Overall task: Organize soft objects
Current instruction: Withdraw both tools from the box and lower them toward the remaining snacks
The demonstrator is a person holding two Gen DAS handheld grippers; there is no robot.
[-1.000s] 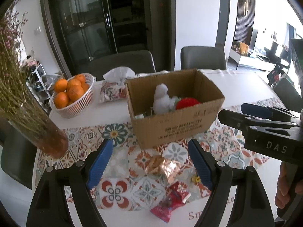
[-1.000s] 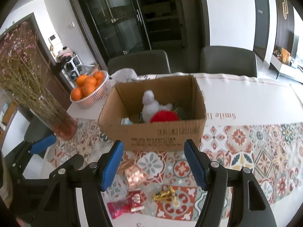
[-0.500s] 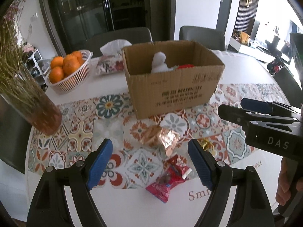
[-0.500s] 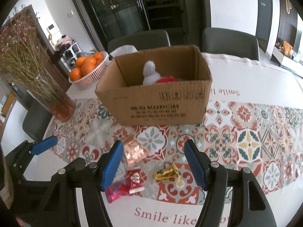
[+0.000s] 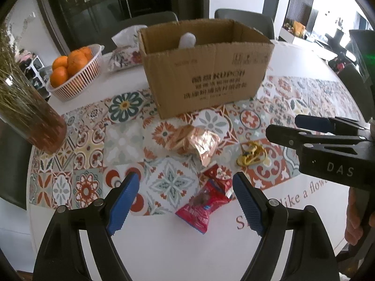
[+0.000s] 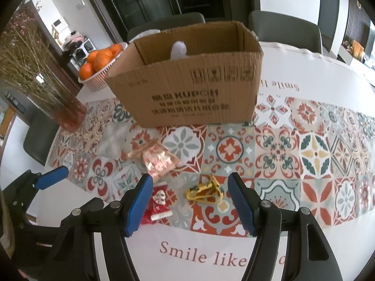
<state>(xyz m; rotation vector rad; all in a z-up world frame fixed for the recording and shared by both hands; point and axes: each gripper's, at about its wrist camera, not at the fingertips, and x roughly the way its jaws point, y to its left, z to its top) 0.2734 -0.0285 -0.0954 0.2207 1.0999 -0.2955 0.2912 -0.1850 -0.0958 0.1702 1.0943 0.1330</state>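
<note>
On my far left stands the glass vase (image 5: 41, 126) of dried stems, resting on the edge of the patterned table runner (image 5: 121, 140). Behind it I see the white basket of oranges (image 5: 75, 75), and next to that a floral tissue pack (image 5: 124, 53) with a tissue sticking up.

My left gripper (image 5: 185, 201) hangs over the near part of the table (image 5: 164, 245) with its blue pads spread apart and nothing between them. Just beyond its tips lies the red snack packet (image 5: 206, 199), partly on the runner and partly on the white cloth. Past that sits the crinkled rose-gold foil packet (image 5: 194, 140), flat on the runner just in front of the cardboard box (image 5: 206, 70). The box stands open at the top, and a white plush toy (image 5: 187, 40) pokes above its front wall; I cannot make out anything else inside.

To the right of the foil packet lies a small yellow cord bundle (image 6: 204, 190). My right gripper (image 6: 189, 203) hovers directly before it, jaws apart and empty, the bundle showing in the gap between the pads but clear of both. In the left view a hand (image 5: 356, 215) grips that tool's handle at the far right edge.
</note>
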